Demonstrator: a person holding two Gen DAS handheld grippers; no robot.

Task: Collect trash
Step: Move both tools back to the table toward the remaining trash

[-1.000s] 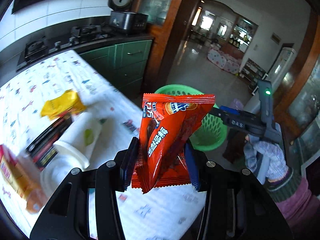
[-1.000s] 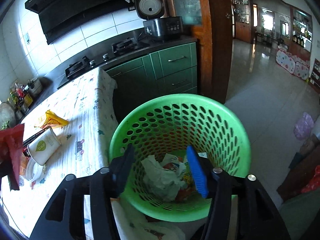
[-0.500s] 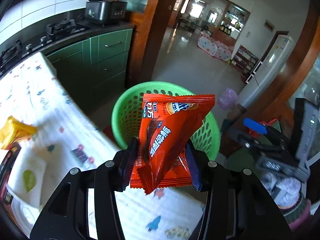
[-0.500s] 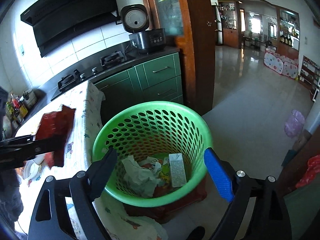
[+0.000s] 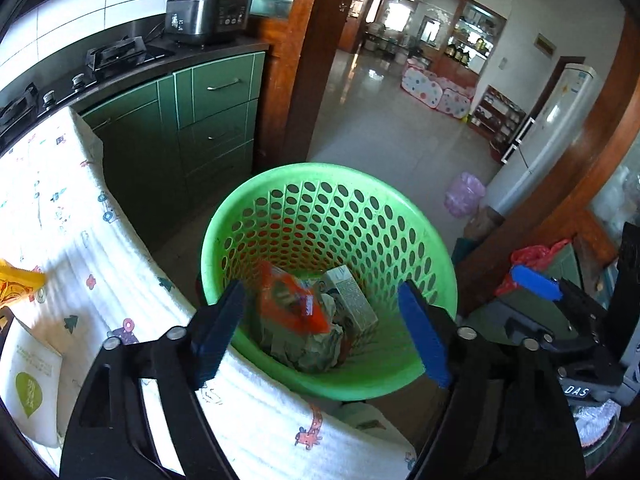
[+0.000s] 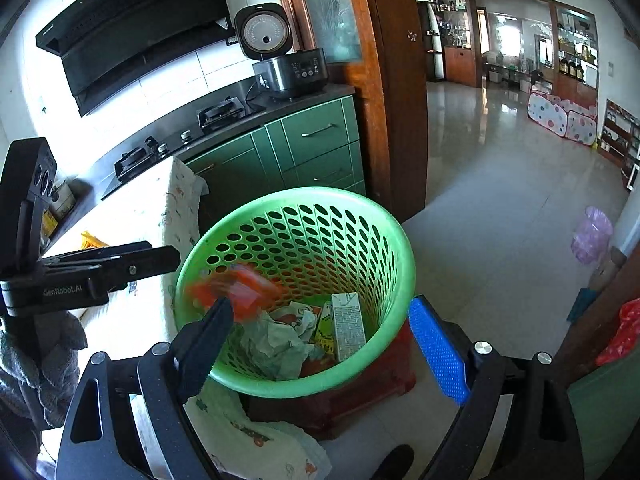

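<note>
Red snack packet [image 5: 294, 304] dropped into green basket [image 5: 436, 264], patterned tablecloth [image 5: 100, 256] alongside

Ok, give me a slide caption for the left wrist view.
Left gripper opening over the green basket, red wrapper dropped among the trash.

One green perforated basket [image 5: 436, 280], holding one orange-red snack packet [image 5: 292, 304], one upright drink carton [image 5: 352, 300] and one mass of crumpled paper [image 5: 316, 348]. One table [image 5: 80, 216] under a printed cloth, bearing one yellow wrapper [image 5: 16, 280] and one white cup with a green leaf mark [image 5: 28, 384]. Two claws: the left claw [image 5: 320, 332] and the right claw [image 6: 324, 344]. One rice cooker [image 6: 288, 60]. One pink bag [image 6: 592, 236] on the floor.
</note>
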